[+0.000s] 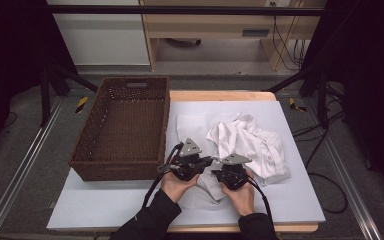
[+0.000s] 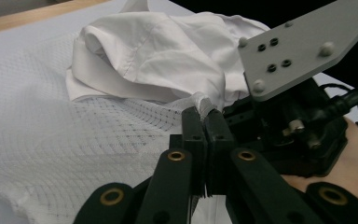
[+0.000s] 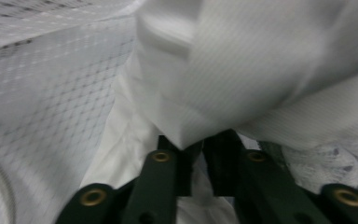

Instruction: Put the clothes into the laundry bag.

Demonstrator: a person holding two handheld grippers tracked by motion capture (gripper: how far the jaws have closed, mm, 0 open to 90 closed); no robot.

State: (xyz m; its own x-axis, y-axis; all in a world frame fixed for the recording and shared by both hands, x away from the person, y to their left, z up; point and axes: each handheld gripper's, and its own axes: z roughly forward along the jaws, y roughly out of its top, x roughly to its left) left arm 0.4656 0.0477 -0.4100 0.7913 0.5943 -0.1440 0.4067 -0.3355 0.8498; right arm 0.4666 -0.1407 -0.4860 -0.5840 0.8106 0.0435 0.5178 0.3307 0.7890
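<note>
dim room, bright tabletop, blurred close-ups

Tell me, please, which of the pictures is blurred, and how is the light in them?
Right gripper view: smeared, the white shirt soft. Left gripper view: sharp on the mesh cloth. High view: dim, dark at both sides, brightest on the table.

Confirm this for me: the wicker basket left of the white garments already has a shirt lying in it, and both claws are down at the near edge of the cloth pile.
Wrong on one point: the wicker basket is empty, as the high view shows. The white garments all lie on the table to its right. The left claw and right claw are indeed at the near edge of the pile.
</note>
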